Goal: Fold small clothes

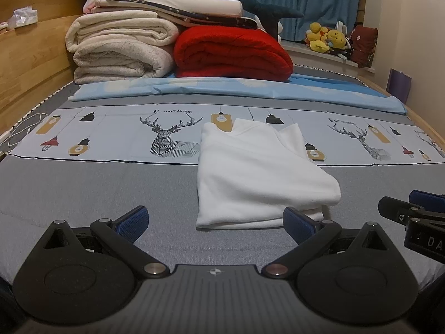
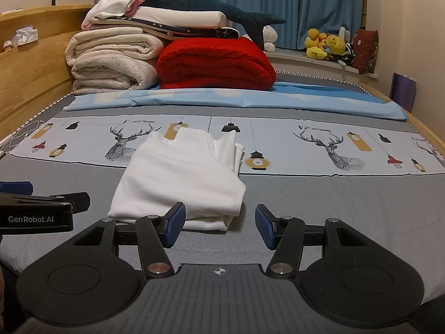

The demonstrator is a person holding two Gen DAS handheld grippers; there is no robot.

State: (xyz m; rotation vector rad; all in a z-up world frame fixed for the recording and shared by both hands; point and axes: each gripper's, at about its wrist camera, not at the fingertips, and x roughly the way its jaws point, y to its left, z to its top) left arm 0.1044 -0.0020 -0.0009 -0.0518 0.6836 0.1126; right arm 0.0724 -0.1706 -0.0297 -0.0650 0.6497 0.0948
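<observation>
Along the left runs the wooden headboard, with a white cable at the bed's edge. Cream blankets and a red blanket are stacked at the far end on a blue sheet. The left tongs are spread, holding nothing. The folded white shirt lies on the grey mattress, its far part on the deer-print cloth. The right tongs are spread just before its near right corner. Bare grey mattress lies either side.
</observation>
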